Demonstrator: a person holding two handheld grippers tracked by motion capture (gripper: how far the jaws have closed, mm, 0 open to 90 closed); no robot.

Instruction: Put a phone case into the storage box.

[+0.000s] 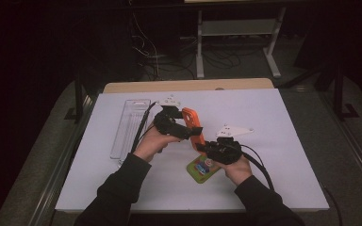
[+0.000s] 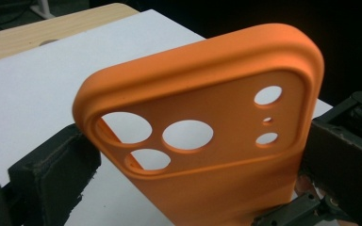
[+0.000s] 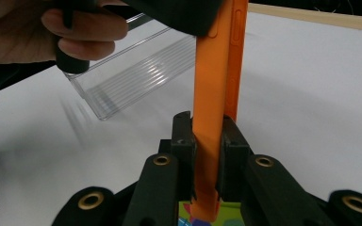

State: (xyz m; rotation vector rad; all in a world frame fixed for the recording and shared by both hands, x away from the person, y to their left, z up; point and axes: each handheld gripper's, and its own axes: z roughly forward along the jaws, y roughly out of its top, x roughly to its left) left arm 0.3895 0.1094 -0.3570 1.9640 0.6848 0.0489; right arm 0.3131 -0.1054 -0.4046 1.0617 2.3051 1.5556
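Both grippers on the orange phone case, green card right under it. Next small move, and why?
Probably lift the orange phone case slightly off the green card before anything else. The right gripper pinches one edge, the left gripper spans its width, and the case's lower end sits just over the card, so sliding could drag it.

orange phone case (image 2: 202, 155): lower end cut off | colourful card (image 1: 201, 167): print unreadable, partly hidden

The phone case (image 1: 193, 127) stands between both tongs, above the card (image 1: 201, 168), right of the tray (image 1: 129, 127).
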